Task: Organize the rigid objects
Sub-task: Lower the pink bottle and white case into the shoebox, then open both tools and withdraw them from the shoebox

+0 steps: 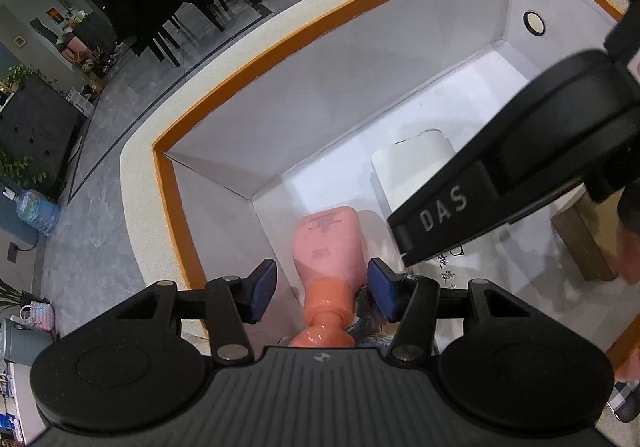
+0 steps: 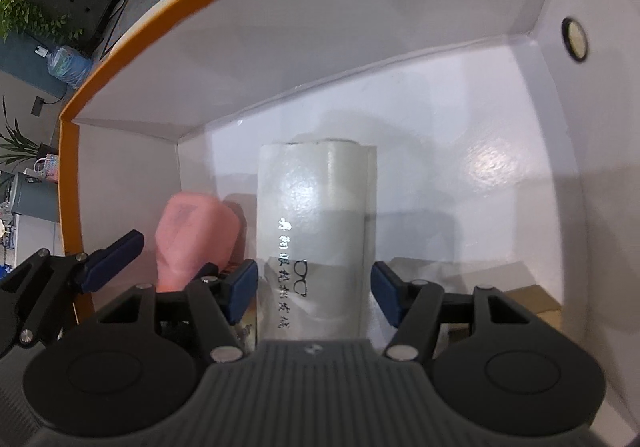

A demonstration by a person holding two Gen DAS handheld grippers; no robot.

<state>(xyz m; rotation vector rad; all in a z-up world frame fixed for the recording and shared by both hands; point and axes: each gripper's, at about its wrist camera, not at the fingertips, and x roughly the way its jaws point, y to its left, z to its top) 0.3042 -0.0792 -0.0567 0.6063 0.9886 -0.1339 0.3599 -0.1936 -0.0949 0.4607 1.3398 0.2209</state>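
A white box [image 1: 360, 95] with an orange rim holds a pink bottle [image 1: 326, 247], a white tube [image 1: 416, 171] and a brown block [image 1: 588, 243] side by side.

Both wrist views close, downward — sharing box [image 1: 360, 95] interior

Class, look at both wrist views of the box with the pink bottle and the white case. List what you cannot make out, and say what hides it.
- Pink bottle: cap end cut off by the left claw body, left view.
- White case: near end hidden under the right claw body; its printed text is unreadable.
- Brown box: partly covered by the right claw's body in the left view.
- Box floor below both claws: unseen.
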